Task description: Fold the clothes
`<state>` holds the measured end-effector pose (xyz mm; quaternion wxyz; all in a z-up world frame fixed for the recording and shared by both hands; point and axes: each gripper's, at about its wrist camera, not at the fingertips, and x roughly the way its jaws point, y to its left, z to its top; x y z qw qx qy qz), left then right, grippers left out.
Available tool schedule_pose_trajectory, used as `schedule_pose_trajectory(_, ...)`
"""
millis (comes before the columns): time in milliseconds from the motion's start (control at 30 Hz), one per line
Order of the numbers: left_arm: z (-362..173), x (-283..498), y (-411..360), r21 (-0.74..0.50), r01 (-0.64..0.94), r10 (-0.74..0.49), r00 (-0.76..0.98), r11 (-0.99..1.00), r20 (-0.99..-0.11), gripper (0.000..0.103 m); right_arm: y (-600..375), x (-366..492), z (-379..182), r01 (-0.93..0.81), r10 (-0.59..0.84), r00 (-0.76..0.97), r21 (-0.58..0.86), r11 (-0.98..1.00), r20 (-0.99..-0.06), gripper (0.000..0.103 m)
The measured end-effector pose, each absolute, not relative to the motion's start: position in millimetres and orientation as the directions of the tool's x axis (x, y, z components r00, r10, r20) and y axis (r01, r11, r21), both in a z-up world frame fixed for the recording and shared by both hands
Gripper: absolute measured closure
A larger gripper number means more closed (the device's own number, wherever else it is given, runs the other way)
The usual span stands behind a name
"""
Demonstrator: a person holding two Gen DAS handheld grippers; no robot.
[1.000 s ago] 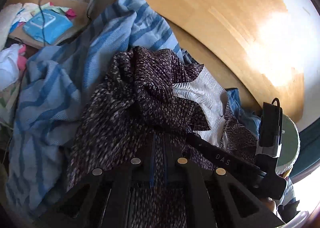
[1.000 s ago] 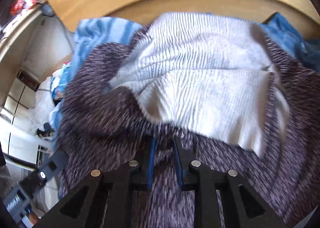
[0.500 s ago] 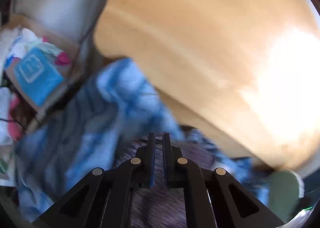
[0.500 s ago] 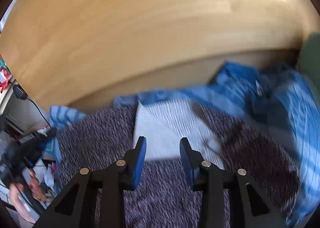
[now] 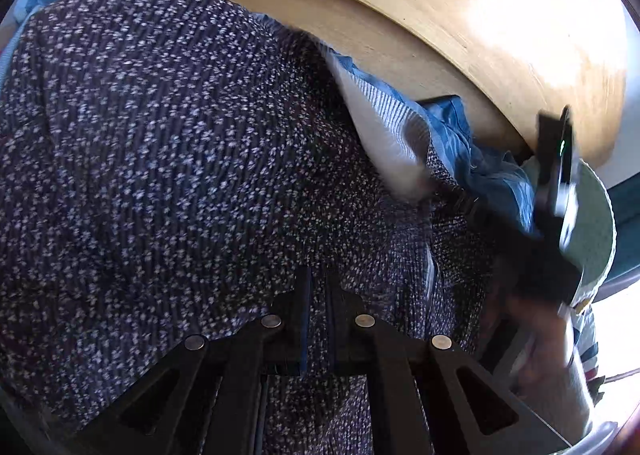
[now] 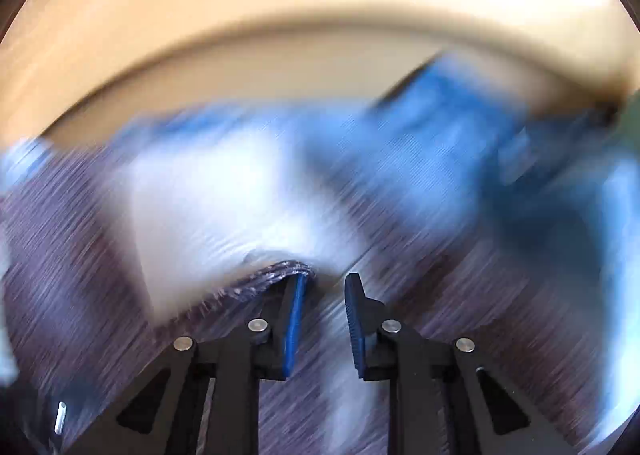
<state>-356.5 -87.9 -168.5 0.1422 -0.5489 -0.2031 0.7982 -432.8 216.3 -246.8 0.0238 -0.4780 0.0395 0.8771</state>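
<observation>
Since half a second ago the left gripper (image 5: pixel 318 287) has swung from the bare table edge over the dark speckled knit garment (image 5: pixel 160 159), which now fills its view, jaws clamped on a fold of it. That garment lies against the curved light wooden table (image 5: pixel 500 15), over blue striped cloth (image 5: pixel 472 135), its white ribbed lining (image 5: pixel 384 127) showing. Heavily blurred, the right gripper (image 6: pixel 324 295) is closing above the lining, its fingers (image 6: pixel 294 319) still apart, with a dark fold at the left fingertip.
</observation>
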Motion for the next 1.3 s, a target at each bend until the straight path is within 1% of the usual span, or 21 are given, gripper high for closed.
schedule_pose_trajectory(67,-164.8,-356.0,-88.6,-0.517,-0.01,0.483,-0.373,-0.856,-0.793,0.097,248.0,-420.9,-215.0,-0.109,-0.091,-0.586,0.189,-0.976,-0.805,0.077)
schedule_pose_trajectory(100,-162.1,-354.3,-88.7,-0.535,-0.017,0.5,-0.38,-0.845,-0.778,0.097,255.6,-405.9,-201.1,-0.084,-0.118,-0.599,0.208,-0.975,-0.792,0.075)
schedule_pose_trajectory(167,-160.8,-349.9,-84.0,-0.543,-0.014,0.508,-0.372,-0.84,-0.777,0.097,257.4,-371.1,-183.7,-0.015,-0.104,-0.582,0.139,-0.99,-0.806,0.069)
schedule_pose_trajectory(267,-162.5,-339.3,-70.2,-0.562,-0.011,0.53,-0.347,-0.827,-0.774,0.097,257.0,-343.8,-207.5,0.021,-0.088,-0.379,0.087,-0.996,-0.921,0.071)
schedule_pose_trajectory(300,-164.7,-333.6,-63.9,-0.572,-0.009,0.542,-0.334,-0.82,-0.771,0.097,255.7,-335.7,-223.0,0.033,-0.057,-0.327,0.048,-0.998,-0.943,0.072)
schedule_pose_trajectory(400,-168.5,-315.0,-52.7,-0.593,-0.019,0.57,-0.3,-0.805,-0.765,0.097,239.9,-332.6,-260.6,0.132,0.123,-0.324,-0.173,-0.976,-0.938,0.076)
schedule_pose_trajectory(433,-168.6,-309.8,-52.4,-0.595,-0.026,0.575,-0.293,-0.803,-0.764,0.097,231.7,-336.4,-269.5,0.178,0.165,-0.34,-0.236,-0.955,-0.926,0.082)
schedule_pose_trajectory(467,-167.3,-303.1,-53.1,-0.595,-0.031,0.577,-0.289,-0.803,-0.764,0.097,223.4,-340.2,-278.3,0.221,0.207,-0.357,-0.298,-0.929,-0.911,0.084)
schedule_pose_trajectory(500,-168.6,-300.2,-50.9,-0.589,-0.035,0.573,-0.286,-0.807,-0.768,0.097,217.1,-347.5,-279.3,0.244,0.228,-0.374,-0.332,-0.911,-0.899,0.087)
schedule_pose_trajectory(533,-170.4,-298.1,-48.2,-0.582,-0.038,0.568,-0.284,-0.812,-0.773,0.097,213.7,-358.7,-272.5,0.246,0.247,-0.409,-0.367,-0.897,-0.879,0.092)
schedule_pose_trajectory(600,-168.5,-297.3,-54.6,-0.572,-0.016,0.551,-0.294,-0.82,-0.781,0.097,228.7,-386.2,-235.9,0.123,0.265,-0.516,-0.377,-0.918,-0.814,0.092)
schedule_pose_trajectory(667,-166.1,-296.8,-62.0,-0.561,0.008,0.532,-0.305,-0.828,-0.789,0.097,283.2,-416.1,-192.8,-0.168,0.254,-0.543,-0.192,-0.967,-0.8,0.092)
schedule_pose_trajectory(733,-162.4,-297.7,-74.5,-0.583,0.054,0.537,-0.331,-0.81,-0.776,0.097,330.7,-421.3,-167.1,-0.426,0.338,-0.522,-0.104,-0.899,-0.783,0.078)
schedule_pose_trajectory(800,-160.3,-298.7,-77.6,-0.602,0.081,0.542,-0.353,-0.794,-0.762,0.097,327.4,-404.8,-153.4,-0.361,0.327,-0.562,-0.13,-0.923,-0.76,0.076)
schedule_pose_trajectory(867,-159.7,-296.1,-75.5,-0.616,0.093,0.551,-0.357,-0.783,-0.754,0.097,320.6,-386.9,-140.4,-0.272,0.303,-0.605,-0.166,-0.948,-0.736,0.067)
schedule_pose_trajectory(933,-160.8,-291.8,-70.4,-0.619,0.097,0.556,-0.349,-0.779,-0.755,0.097,296.7,-361.1,-142.6,-0.116,0.227,-0.619,-0.197,-0.973,-0.752,0.063)
schedule_pose_trajectory(1033,-163.5,-281.5,-65.6,-0.575,0.12,0.512,-0.336,-0.809,-0.791,0.097,254.7,-345.6,-166.0,0.094,0.133,-0.552,-0.221,-0.971,-0.823,0.064)
schedule_pose_trajectory(1100,-162.7,-272.1,-69.7,-0.51,0.154,0.438,-0.345,-0.846,-0.83,0.097,228.5,-343.7,-190.1,0.182,0.14,-0.482,-0.255,-0.95,-0.865,0.065)
schedule_pose_trajectory(1200,-154.5,-259.4,-105.2,-0.378,0.217,0.273,-0.396,-0.9,-0.877,0.097,207.8,-355.5,-237.9,0.192,0.259,-0.333,-0.334,-0.923,-0.907,0.073)
schedule_pose_trajectory(1233,-151.9,-255.9,-117.4,-0.334,0.24,0.217,-0.41,-0.912,-0.886,0.097,203.4,-361.2,-243.3,0.181,0.273,-0.339,-0.347,-0.92,-0.9,0.077)
schedule_pose_trajectory(1300,-151.3,-263.8,-139.7,-0.316,0.272,0.177,-0.436,-0.909,-0.883,0.097,193.8,-372.7,-250.8,0.16,0.293,-0.373,-0.373,-0.914,-0.88,0.077)
